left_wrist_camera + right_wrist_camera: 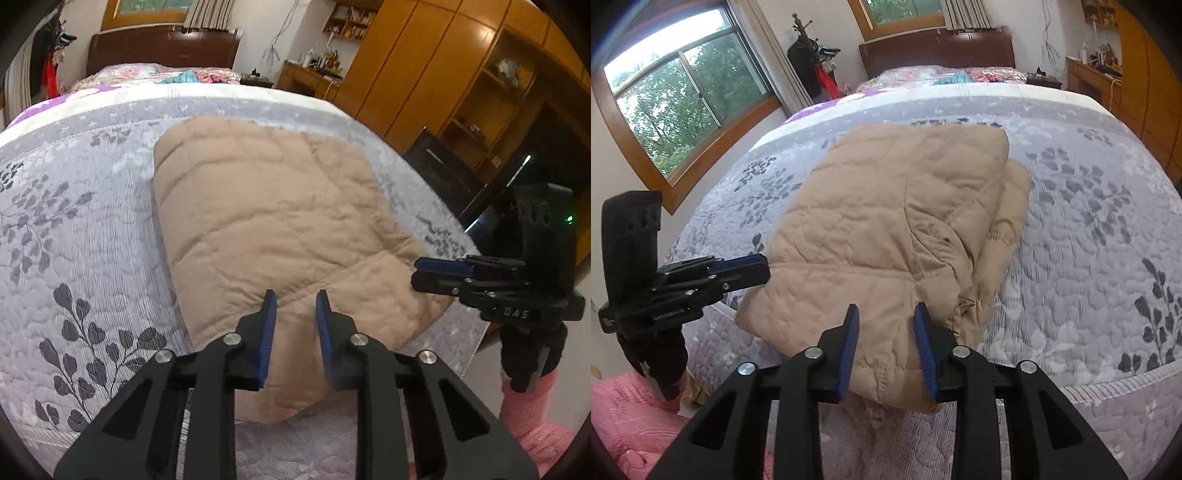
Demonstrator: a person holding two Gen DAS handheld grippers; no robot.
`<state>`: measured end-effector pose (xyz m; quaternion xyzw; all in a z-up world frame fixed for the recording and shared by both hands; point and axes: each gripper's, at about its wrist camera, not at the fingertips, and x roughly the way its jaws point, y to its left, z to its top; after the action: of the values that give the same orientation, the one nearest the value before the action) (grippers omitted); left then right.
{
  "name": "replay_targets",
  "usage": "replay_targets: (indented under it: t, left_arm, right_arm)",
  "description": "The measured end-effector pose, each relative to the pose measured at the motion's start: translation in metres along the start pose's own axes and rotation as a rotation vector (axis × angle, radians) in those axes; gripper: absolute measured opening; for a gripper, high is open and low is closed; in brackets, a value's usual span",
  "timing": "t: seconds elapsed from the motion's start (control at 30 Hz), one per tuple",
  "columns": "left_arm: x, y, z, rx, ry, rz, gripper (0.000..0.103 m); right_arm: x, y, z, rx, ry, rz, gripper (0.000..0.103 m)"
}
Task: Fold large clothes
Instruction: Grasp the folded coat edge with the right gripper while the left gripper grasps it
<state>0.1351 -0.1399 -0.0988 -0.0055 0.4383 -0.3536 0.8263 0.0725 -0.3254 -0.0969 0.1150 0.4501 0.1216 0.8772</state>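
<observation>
1. Underneath everything, a bed (pixel 85 236) is filling the near part of the room, and its grey quilted cover with dark leaf sprigs is spreading out to the foot edge.
2. Further back, a dark wooden headboard (pixel 936 50) is standing against the wall, with loose colourful bedding lying just in front of it.
3. Two wood-framed windows are showing in the right wrist view, the large one (pixel 679 96) on the side wall letting in green trees.
4. Along the other side, a tall wooden wardrobe (pixel 417 74) is running beside open shelves and a cluttered desk.
5. One tan quilted garment (pixel 886 229) is lying folded into a thick bundle on the cover, near the foot edge, with a second layer peeking out along one side.
6. Over the bundle's near end, the left gripper (pixel 295 301) is hovering with its blue-padded jaws narrowly parted; the pads are not pressing any fabric.
7. Likewise, the right gripper (pixel 884 314) is hanging above the garment's near edge, its jaws a little apart and holding nothing.
8. Each gripper is appearing side-on in the other's view, held by a black-gloved hand (pixel 532 350) with a pink sleeve (pixel 624 417) trailing below.
9. Nothing is lying between the grippers and the garment.
</observation>
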Motion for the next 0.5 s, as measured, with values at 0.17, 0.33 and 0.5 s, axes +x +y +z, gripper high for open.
replay_targets:
  t: [0.17,0.33,0.5]
  left_arm:
    - [0.011,-0.002,-0.008,0.044,0.021,0.045,0.019]
    - [0.026,0.003,-0.017,0.06,0.043,0.059,0.019]
    - [0.035,0.011,-0.018,0.046,0.054,0.058,0.012]
  right_arm:
    - [0.021,-0.012,-0.012,0.034,0.034,0.006,0.031]
    - [0.041,-0.02,-0.024,0.047,0.048,0.004,0.029]
    - [0.048,-0.026,-0.028,0.057,0.046,0.023,0.028]
